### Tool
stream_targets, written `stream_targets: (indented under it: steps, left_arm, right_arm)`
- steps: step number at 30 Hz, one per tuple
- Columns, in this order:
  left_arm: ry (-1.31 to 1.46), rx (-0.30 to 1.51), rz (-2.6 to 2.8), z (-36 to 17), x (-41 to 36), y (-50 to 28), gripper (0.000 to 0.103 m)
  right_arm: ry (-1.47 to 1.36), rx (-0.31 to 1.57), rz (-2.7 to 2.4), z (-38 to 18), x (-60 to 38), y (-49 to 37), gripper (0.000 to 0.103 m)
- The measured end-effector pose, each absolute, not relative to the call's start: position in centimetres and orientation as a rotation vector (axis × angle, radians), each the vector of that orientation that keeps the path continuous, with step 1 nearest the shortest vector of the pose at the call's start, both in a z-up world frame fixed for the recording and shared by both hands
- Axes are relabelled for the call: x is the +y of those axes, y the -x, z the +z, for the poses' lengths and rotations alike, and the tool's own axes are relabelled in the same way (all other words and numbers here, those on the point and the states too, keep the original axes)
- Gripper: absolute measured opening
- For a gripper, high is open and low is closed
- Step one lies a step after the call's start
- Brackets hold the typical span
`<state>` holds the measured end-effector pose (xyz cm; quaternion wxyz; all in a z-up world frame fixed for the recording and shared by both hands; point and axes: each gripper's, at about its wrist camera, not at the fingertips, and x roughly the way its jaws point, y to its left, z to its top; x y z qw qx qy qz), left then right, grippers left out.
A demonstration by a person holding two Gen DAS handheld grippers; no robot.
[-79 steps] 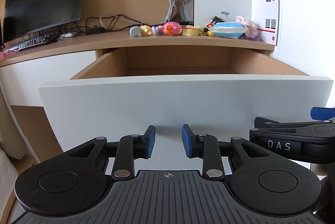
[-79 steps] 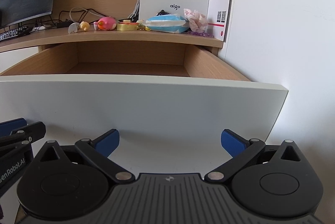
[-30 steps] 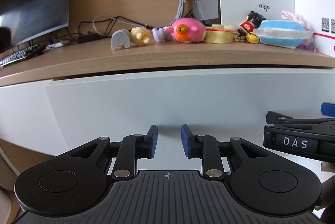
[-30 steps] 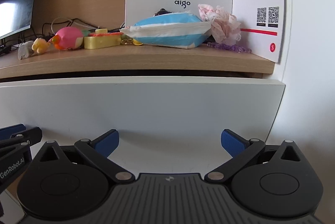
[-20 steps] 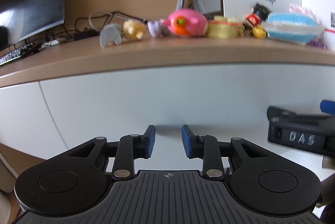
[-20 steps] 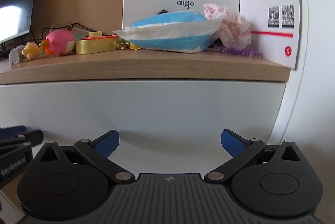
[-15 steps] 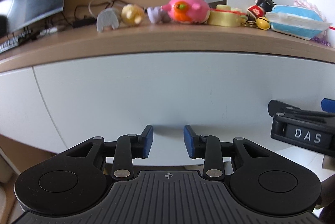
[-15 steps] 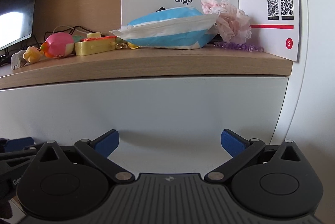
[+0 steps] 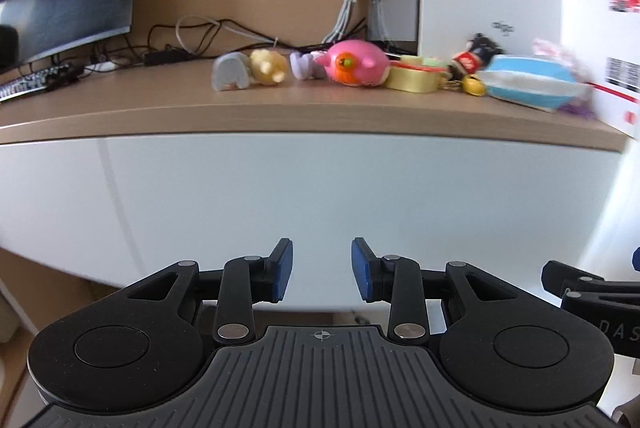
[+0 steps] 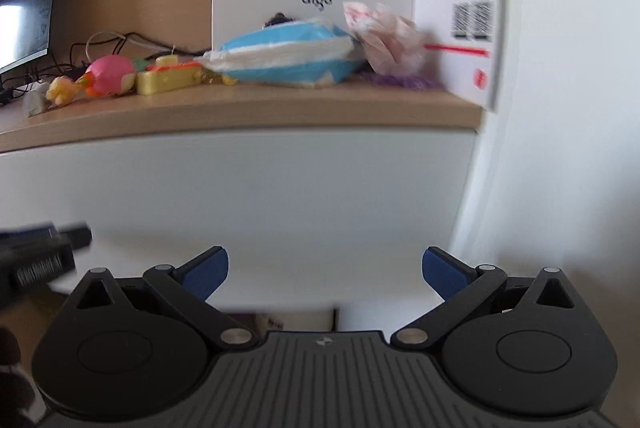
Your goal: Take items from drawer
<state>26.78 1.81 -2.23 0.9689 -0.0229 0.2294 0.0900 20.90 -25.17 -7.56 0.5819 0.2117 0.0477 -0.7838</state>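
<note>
Two tongs: left gripper point(image 9: 322, 270) has its jaws moderately apart with nothing between them; right gripper point(image 10: 325, 274) stands wide apart, also empty
Drawer: drawer front point(image 9: 320, 196) is a plain white panel sitting flush under the desktop edge point(image 9: 304, 122), so the drawer reads as shut; no handle shows, and whatever is inside cannot be seen
Where it lies: panel is straight ahead of both tongs and just beyond the fingertips, its lower edge right above them; not touching as far as can be told
Handling: panel looks stiff, smooth and slippery, likely light to slide; best hold is probably hooking under the bottom lip, since the flat face offers no purchase
Desk items: pink toy point(image 9: 356, 64), yellow roll point(image 9: 414, 80) and blue-white pack point(image 10: 286, 54) sit in a row on the desktop, well above the tongs; the pack looks soft, the toys light
</note>
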Motion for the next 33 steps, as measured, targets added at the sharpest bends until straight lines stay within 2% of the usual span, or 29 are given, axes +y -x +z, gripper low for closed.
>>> stream_targets:
  steps: [3, 8, 14, 20, 33]
  left_arm:
    - [0.026, 0.495, 0.145, -1.9, 1.7, -23.0, 0.036]
    - [-0.044, 0.446, 0.112, -1.9, 0.7, -16.9, 0.036]
    - [0.011, 0.481, 0.159, -2.8, -0.3, -11.5, 0.036]
    - [0.042, 0.425, 0.177, -2.7, -3.7, -5.9, 0.035]
    - [-0.020, 0.429, 0.208, -1.5, -5.5, -3.1, 0.035]
  right_arm:
    - [-0.516, 0.105, -1.845, -7.6, -21.6, -22.5, 0.103]
    - [-0.538, 0.103, -1.844, -7.8, -17.1, -24.8, 0.103]
    - [-0.479, 0.139, -1.825, -8.7, -12.1, -27.0, 0.103]
    - [-0.424, 0.160, -1.828, -9.3, -6.0, -27.4, 0.103]
    - [-0.462, 0.093, -1.833, -9.5, -2.2, -26.7, 0.103]
